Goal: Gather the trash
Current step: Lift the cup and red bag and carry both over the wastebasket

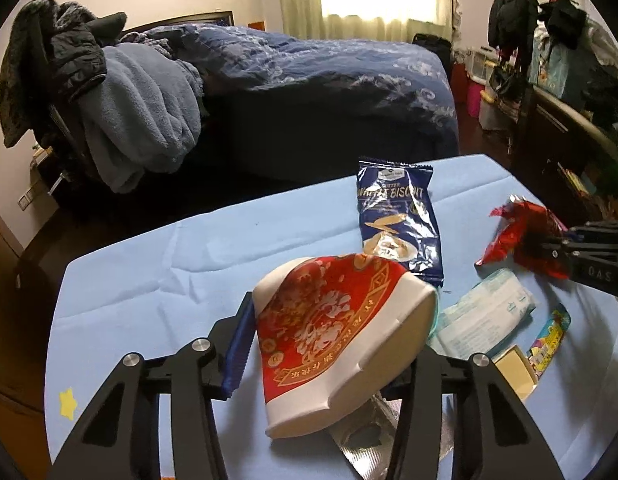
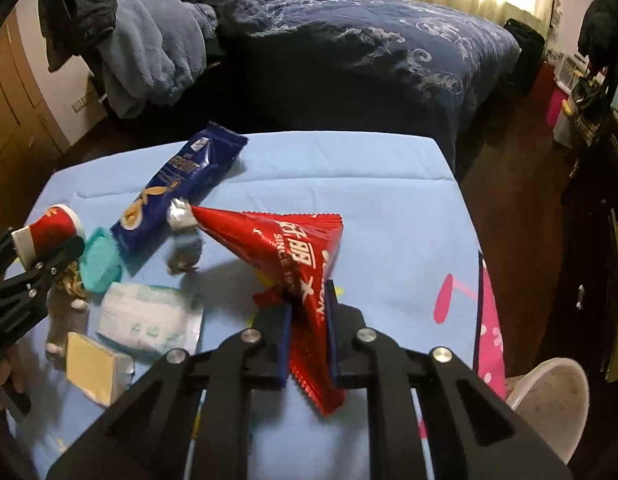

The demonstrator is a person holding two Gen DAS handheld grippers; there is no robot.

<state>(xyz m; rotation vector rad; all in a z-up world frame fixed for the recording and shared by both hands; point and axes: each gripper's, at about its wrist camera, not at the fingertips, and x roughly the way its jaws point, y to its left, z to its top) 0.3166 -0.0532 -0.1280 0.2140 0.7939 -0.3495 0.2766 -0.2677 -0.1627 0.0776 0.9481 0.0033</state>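
In the left wrist view a red and white paper cup lies on its side between the jaws of my left gripper, which is shut on it; the cup wall is dented. From the right wrist view the cup shows at the far left in the left gripper. My right gripper is shut on a red snack wrapper, held just above the blue tablecloth. A blue waffle biscuit packet lies flat behind the cup.
On the cloth lie a tissue pack, a teal piece, a small yellowish box, crumpled silver foil, a foil blister strip and a colourful wrapper. A bed stands beyond the table. A white stool sits by its right edge.
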